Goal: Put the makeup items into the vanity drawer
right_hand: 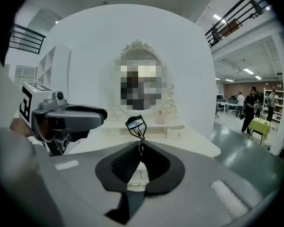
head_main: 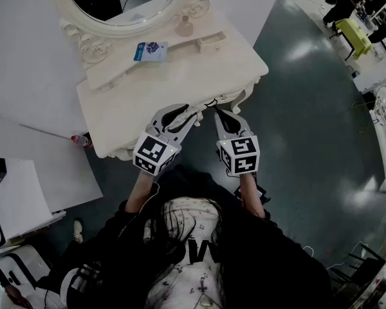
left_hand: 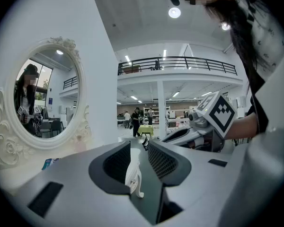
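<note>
The white vanity table [head_main: 199, 69] stands in front of me with its oval mirror [head_main: 83, 24] at the back. My left gripper [head_main: 194, 112] is at the table's front edge, shut on a white ornate drawer handle [left_hand: 134, 176] that shows between its jaws. My right gripper [head_main: 216, 112] hovers just to the right of it and is shut on a black eyelash curler [right_hand: 136, 125], whose head sticks up past the tips. A blue-and-white packet [head_main: 150, 50] and a pink bottle [head_main: 184, 26] rest on the raised shelf. The drawer front itself is hidden under the grippers.
A small drawer box [head_main: 211, 42] sits at the shelf's right end. White wall panels flank the vanity on the left. A red-capped bottle [head_main: 81, 140] lies on the dark floor by the vanity's left corner. People and a yellow-green table [head_main: 354, 34] are far off on the right.
</note>
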`<action>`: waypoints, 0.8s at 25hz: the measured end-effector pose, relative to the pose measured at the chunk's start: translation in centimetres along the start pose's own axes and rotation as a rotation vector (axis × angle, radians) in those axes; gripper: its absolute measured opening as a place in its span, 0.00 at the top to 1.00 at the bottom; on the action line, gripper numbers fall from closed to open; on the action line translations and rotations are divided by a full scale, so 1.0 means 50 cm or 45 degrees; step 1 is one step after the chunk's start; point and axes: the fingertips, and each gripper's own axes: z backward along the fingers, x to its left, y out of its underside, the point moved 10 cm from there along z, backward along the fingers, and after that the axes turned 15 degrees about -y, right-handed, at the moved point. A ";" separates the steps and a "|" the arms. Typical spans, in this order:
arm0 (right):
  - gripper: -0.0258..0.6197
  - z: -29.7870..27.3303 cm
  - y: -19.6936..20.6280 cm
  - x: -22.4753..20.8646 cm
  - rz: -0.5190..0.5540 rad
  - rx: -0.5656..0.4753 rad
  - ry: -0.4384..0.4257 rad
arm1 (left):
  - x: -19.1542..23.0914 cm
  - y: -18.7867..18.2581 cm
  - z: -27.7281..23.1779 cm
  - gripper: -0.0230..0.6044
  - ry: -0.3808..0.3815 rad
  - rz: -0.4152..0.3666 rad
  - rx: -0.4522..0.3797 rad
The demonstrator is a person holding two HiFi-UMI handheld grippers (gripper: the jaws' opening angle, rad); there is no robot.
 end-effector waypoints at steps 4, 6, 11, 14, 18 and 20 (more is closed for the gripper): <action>0.92 0.005 0.005 -0.001 0.002 -0.004 -0.008 | -0.009 0.002 0.000 0.78 -0.006 0.000 0.004; 0.92 0.011 0.007 -0.003 -0.012 -0.018 -0.010 | -0.014 0.001 0.001 0.78 -0.010 -0.002 0.005; 0.92 0.030 0.015 -0.013 -0.038 -0.032 -0.015 | -0.035 0.001 0.000 0.78 -0.021 -0.004 0.008; 0.92 0.046 0.022 -0.023 -0.044 -0.029 -0.017 | -0.052 -0.001 -0.004 0.78 -0.027 -0.004 0.008; 0.92 0.073 0.035 -0.037 -0.044 -0.019 -0.026 | -0.080 0.001 -0.011 0.78 -0.041 0.004 0.006; 0.92 0.088 0.045 -0.043 -0.045 -0.013 -0.033 | -0.098 0.004 -0.013 0.78 -0.049 0.010 0.008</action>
